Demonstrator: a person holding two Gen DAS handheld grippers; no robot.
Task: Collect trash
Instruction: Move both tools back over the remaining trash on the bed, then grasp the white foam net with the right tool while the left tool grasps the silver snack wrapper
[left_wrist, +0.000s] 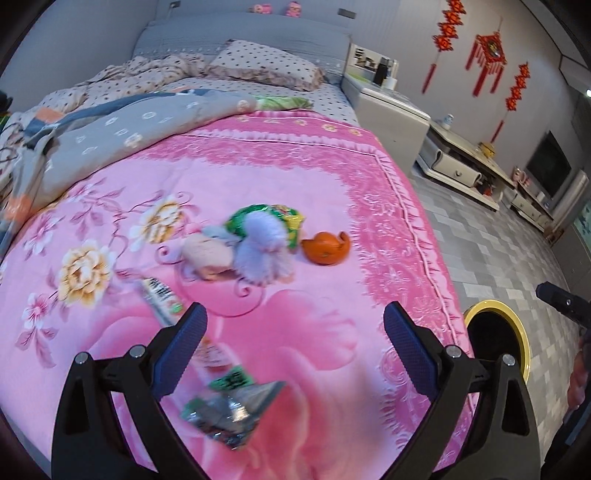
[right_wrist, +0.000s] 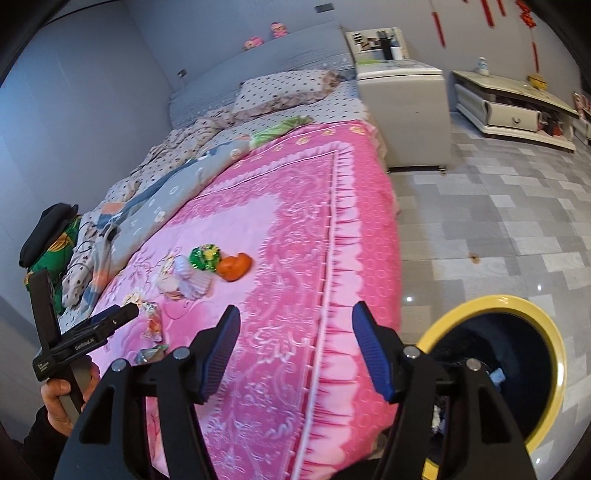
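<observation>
The left gripper (left_wrist: 293, 343) stands wide open over the pink floral blanket (left_wrist: 280, 177), nothing between its blue pads. Just below and inside its left finger lies a crumpled silver-and-green wrapper (left_wrist: 229, 413), blurred, and against that finger's outer edge a long printed wrapper (left_wrist: 162, 299) with dark characters too smeared to read. Farther ahead of the fingertips sits a small cluster: a piece of orange peel (left_wrist: 327, 247), curled and cup-shaped, touching a shiny green and yellow snack bag (left_wrist: 269, 219); in front of the bag lie pale fluffy socks (left_wrist: 264, 254) and a beige one beside them. To the right of the right finger, off the bed's edge on the grey tiled floor (left_wrist: 491, 243), stands the yellow-rimmed bin (left_wrist: 496, 332) with a dark inside.

The right gripper (right_wrist: 295, 350) is also parted, its jaws empty, hanging over the blanket's fringed border. The bin (right_wrist: 495, 369) is just beside its right finger, with bits of trash at the bottom, one pale blue. Left of its left finger the other gripper's black body shows, held by a hand (right_wrist: 61, 402); white lettering on it reads "GenRobot.AI". The peel and bag cluster lies ahead and left of the fingertips. Red knotted ornaments (left_wrist: 487, 55) hang on the far wall.
</observation>
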